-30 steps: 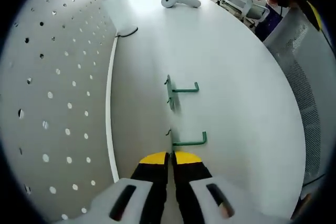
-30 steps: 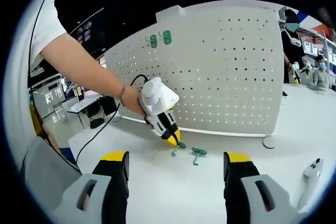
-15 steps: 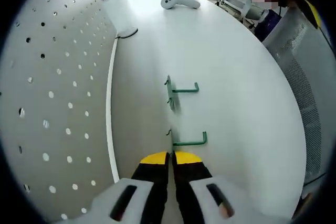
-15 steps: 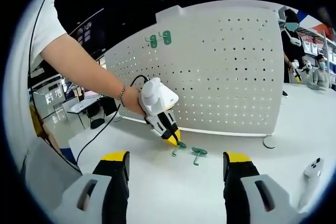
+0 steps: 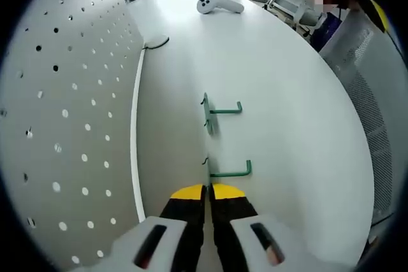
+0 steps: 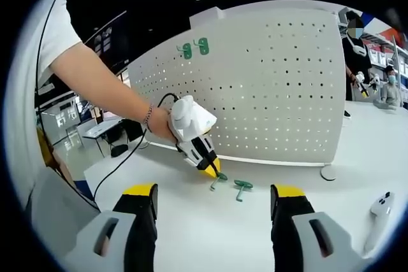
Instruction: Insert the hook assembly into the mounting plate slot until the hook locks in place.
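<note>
Two green hooks lie on the white table beside the upright white pegboard [image 5: 57, 113]. The near hook [image 5: 228, 171] has its back plate pinched between the yellow tips of my left gripper [image 5: 208, 190], which is shut on it. The far hook [image 5: 220, 110] lies loose just beyond. In the right gripper view the left gripper [image 6: 213, 170], held by a person's hand, tilts down onto the near hook [image 6: 217, 180], with the other hook [image 6: 241, 186] to its right. My right gripper [image 6: 213, 199] is held back from them, open, with nothing between its jaws. Two more green hooks [image 6: 194, 48] hang high on the pegboard [image 6: 274, 81].
A white hand controller [image 5: 218, 4] lies far across the table and also shows as the controller [image 6: 380, 205] at the right. A dark cable [image 5: 156, 41] runs by the pegboard's base. The pegboard's foot [image 6: 328, 172] rests on the table. Chairs and people stand beyond the table edge.
The left gripper view has shifted very slightly; the near hook stays between the shut jaws. The right gripper has not moved.
</note>
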